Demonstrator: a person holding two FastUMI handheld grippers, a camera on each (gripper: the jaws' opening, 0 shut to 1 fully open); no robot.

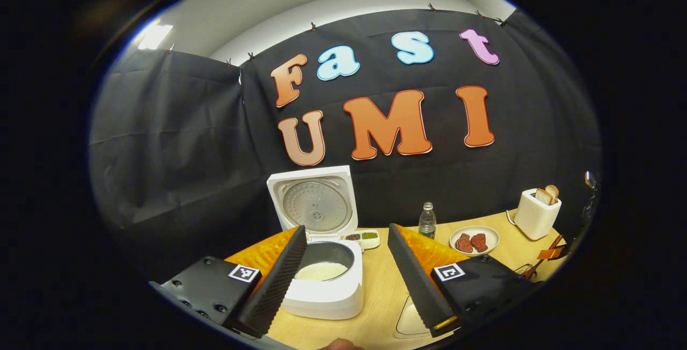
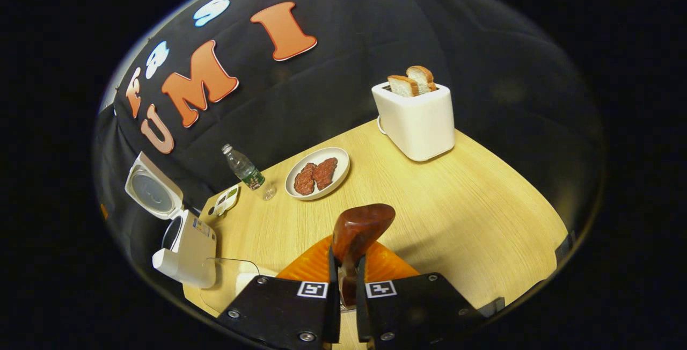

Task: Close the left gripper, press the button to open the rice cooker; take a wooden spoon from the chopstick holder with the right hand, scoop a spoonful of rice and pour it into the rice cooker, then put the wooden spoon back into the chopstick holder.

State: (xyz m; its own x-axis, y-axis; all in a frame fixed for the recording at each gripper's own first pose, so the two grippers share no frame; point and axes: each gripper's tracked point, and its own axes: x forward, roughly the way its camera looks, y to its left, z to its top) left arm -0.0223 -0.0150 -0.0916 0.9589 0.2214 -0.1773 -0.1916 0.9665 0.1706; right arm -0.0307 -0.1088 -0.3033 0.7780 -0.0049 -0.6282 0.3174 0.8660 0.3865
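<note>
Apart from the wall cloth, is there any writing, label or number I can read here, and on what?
Nothing is readable.
Label on the bottle: too small to read.
Sticker on the rice cooker front: too small to read.
Square markers on the left gripper and right gripper: black-and-white patterns, no words.

Two handheld grippers, left and right: boxy black housings, ribbed orange shells behind, long ridged wedge-shaped fingers. Small square black-and-white coded markers on each housing's top corner; round silver screw heads along the edges.
</note>
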